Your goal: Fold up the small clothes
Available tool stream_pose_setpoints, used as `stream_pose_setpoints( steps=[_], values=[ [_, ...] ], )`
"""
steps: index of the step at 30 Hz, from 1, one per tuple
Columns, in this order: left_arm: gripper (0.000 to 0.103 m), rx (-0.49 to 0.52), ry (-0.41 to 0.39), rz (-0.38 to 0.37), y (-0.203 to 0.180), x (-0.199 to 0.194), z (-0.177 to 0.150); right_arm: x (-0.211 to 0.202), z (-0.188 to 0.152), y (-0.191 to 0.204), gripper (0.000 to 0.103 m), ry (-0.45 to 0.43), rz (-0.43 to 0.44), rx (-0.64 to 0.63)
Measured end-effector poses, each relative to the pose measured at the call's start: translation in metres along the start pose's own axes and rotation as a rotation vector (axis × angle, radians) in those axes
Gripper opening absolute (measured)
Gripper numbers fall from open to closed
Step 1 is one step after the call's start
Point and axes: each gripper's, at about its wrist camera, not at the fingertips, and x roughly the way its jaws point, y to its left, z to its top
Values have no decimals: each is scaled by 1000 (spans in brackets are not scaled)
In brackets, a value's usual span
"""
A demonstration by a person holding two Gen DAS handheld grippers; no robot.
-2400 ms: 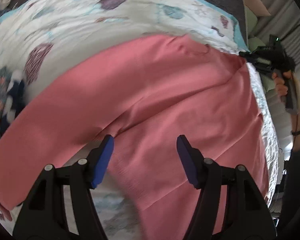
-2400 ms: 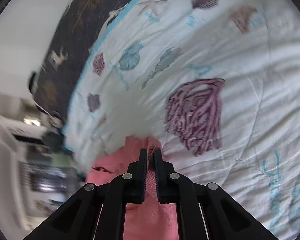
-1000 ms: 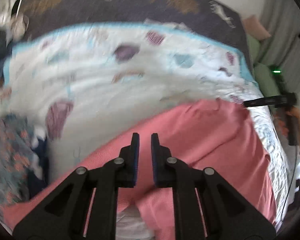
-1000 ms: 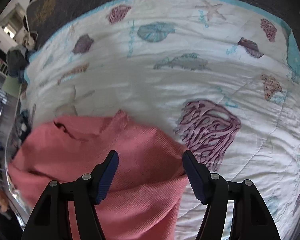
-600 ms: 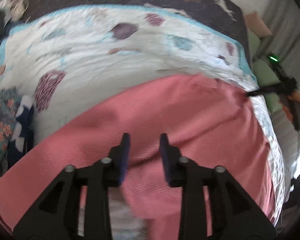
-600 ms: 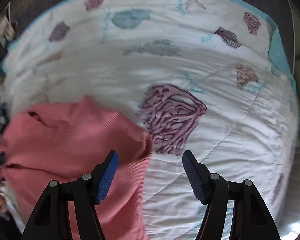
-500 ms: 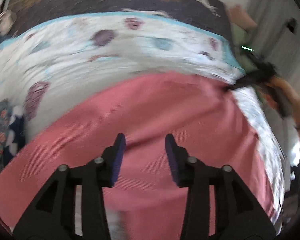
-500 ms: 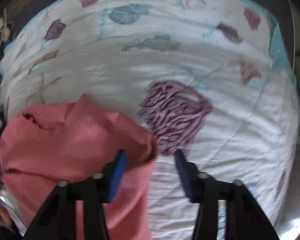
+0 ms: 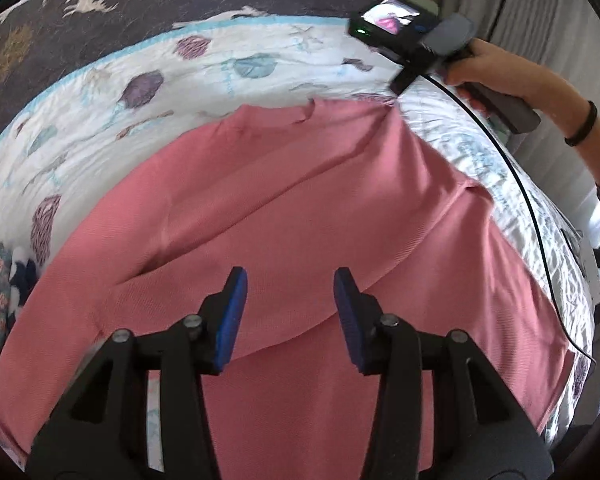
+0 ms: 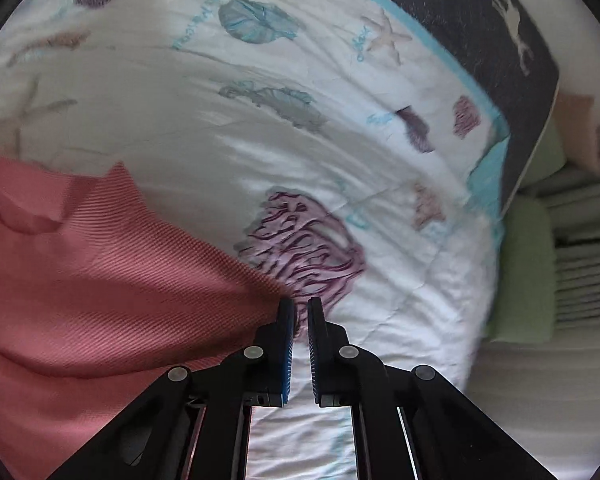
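The pink garment [image 9: 300,216] lay spread across the white seashell-print quilt [image 9: 100,92], covering most of the quilt's near half, with one layer folded over another so that a curved edge ran across its middle. Above that edge, not touching the cloth as far as could be told, the left gripper [image 9: 288,308] hung with its blue-padded fingers [image 9: 230,312] spread apart and nothing between them.

At the garment's far right corner, seen from the left wrist camera, the right gripper [image 9: 400,80] met the cloth; the person's right hand [image 9: 476,60] held its handle, a dark band on the wrist, and a black cable [image 9: 528,208] trailed from it along the quilt's right edge. From the right wrist camera the right gripper [image 10: 300,308] had its fingers drawn nearly together, a thin gap showing between the pads. The garment's corner [image 10: 268,284] reached the left finger's tip, just beside the purple coral print [image 10: 304,252] on the quilt. Whether any cloth was pinched between the pads could not be told, as the tips hid that spot.

Beyond the quilt's turquoise border lay a dark blanket with pale deer and tree figures [image 9: 140,12]. At the quilt's left edge, beside the garment's sleeve, sat a heap of floral and navy-and-white clothes [image 9: 0,280]. Past the quilt's right side were a green cushion [image 10: 524,272] and a peach pillow [image 10: 580,128], with pale curtains [image 9: 540,12] behind the person's arm.
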Motion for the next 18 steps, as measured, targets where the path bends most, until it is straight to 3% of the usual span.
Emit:
stream_pose_setpoints(
  steps=[1,2,4,7,9,12,14,15,18],
  values=[
    [47,-12,2,10,3,1,-2,2,2,-1,3,-11,-65,-3],
    [47,-36,6,28,12,0,-4,5,2,-6,3,-5,-52,17],
    [47,-78,8,60,30,-5,-10,10,-1,-24,3,15,171,124],
    [51,-147,-12,149,64,-17,-17,-8,-15,-38,10,-64,306,186],
    [64,-249,-35,227,98,-30,-26,-27,-24,-39,15,-116,406,193],
    [65,-419,-95,388,149,-57,-53,-73,-41,-35,27,-221,590,199],
    [68,-503,-98,465,181,-76,-78,-108,-47,-23,54,-291,680,173],
    [69,-529,-91,496,193,-82,-89,-124,-49,-16,59,-320,718,143],
    [70,-636,-68,610,233,-104,-133,-175,-57,19,64,-368,854,68]
  ],
)
